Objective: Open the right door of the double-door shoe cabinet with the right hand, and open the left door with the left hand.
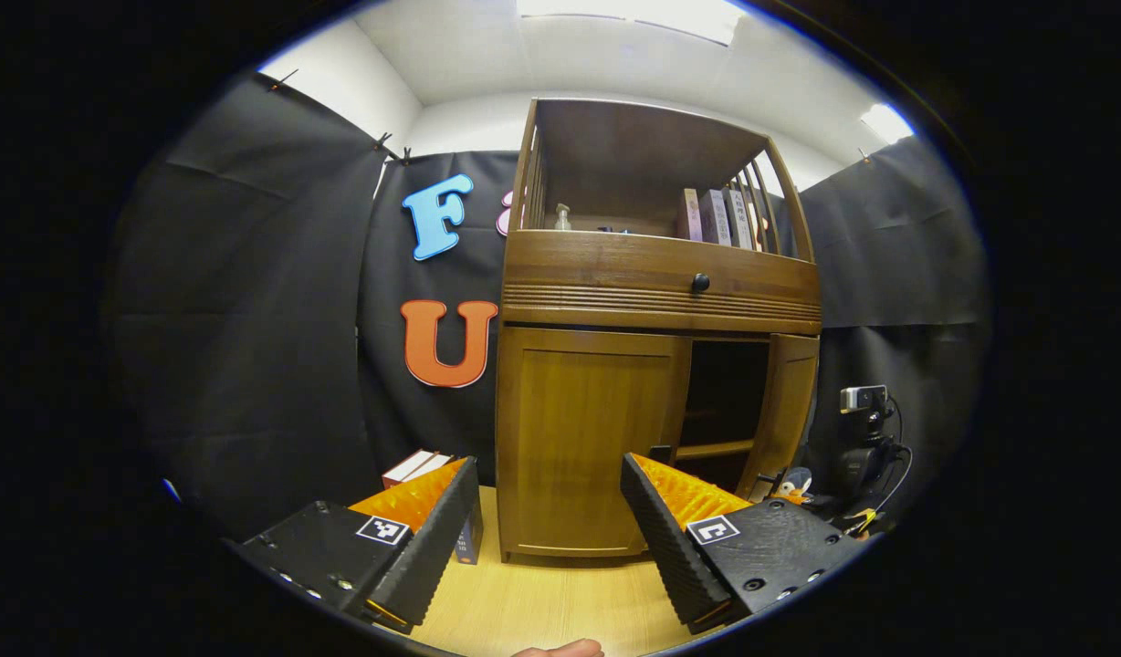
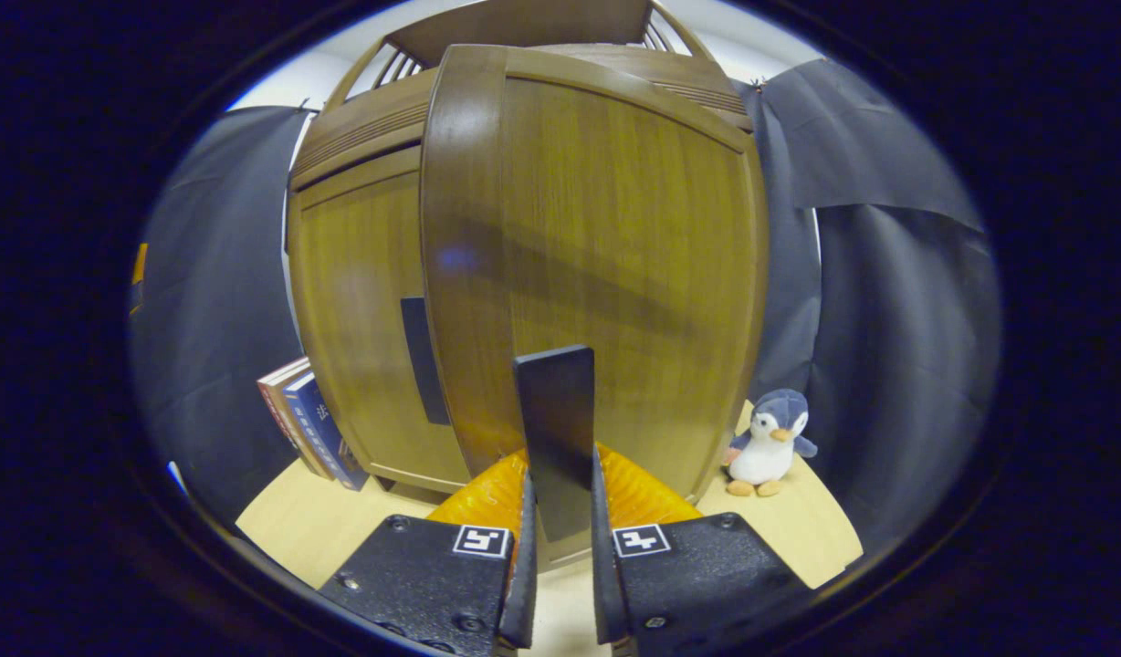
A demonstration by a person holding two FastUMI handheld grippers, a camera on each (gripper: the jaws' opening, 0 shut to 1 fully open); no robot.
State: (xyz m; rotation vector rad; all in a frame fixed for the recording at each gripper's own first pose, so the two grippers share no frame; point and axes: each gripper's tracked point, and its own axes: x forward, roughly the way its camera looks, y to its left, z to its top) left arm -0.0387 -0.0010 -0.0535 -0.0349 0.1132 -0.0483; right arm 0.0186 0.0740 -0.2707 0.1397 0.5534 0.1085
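Right gripper view: the right door's black handle (image 2: 554,438), upright, is clamped by the right tongs (image 2: 559,557); left tongs (image 1: 550,520), apart, face the shut left door (image 1: 586,447) dead ahead.

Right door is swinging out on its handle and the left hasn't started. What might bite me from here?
1. The right gripper pinches only the thin black handle; it may slip.
2. The right door could sweep into the penguin plush.
3. The left gripper hangs open short of the shut left door.
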